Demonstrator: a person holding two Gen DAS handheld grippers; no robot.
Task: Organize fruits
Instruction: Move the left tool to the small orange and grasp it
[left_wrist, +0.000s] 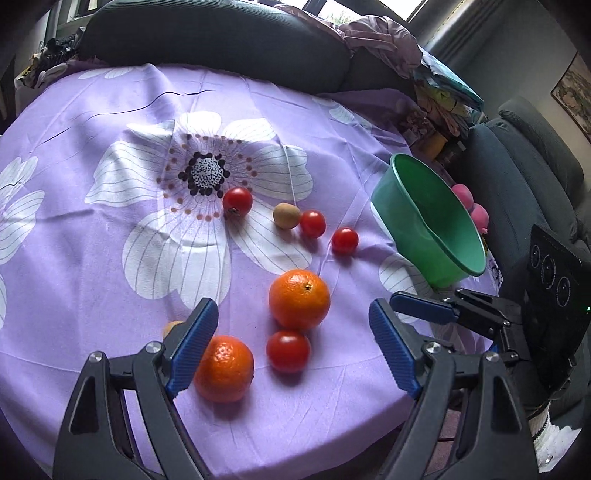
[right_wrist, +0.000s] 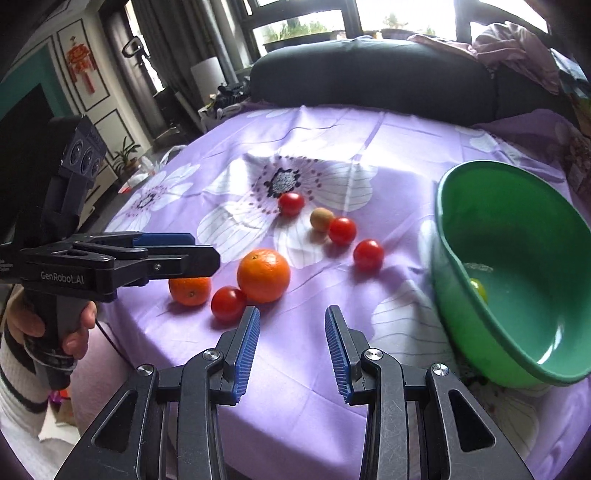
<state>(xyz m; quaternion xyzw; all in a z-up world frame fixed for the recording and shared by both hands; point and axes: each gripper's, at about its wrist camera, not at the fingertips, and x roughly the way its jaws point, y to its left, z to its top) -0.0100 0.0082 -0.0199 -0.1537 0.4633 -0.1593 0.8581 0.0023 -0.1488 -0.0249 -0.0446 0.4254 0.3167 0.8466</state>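
The left claw (left_wrist: 293, 345) hangs above the near edge of the desk with its blue ribbed fingers (left_wrist: 194, 343) spread wide and nothing between them. Just under its left finger sits a small round orange mandarin (left_wrist: 224, 368), and between the fingers lies a round red tomato (left_wrist: 288, 350) that touches a larger round orange (left_wrist: 299, 299) behind it. A small yellowish fruit (left_wrist: 170, 328) peeks out beside the left finger, mostly hidden.

The right claw (right_wrist: 291, 349) is likewise released, its fingers parted over bare cloth, holding nothing. To its right stands a green plastic basin (right_wrist: 461, 325), tilted toward the camera, with one small yellow-green fruit (right_wrist: 478, 288) lying inside.

Further out, on the purple tablecloth with large white printed flowers (left_wrist: 92, 258) covering the desk, three more red tomatoes (left_wrist: 237, 201) (left_wrist: 312, 223) (left_wrist: 344, 240) form a loose line, and a small tan-brown oval fruit (left_wrist: 286, 216) rests just beside the middle one. A dark grey sofa (left_wrist: 207, 33) rises behind the desk.
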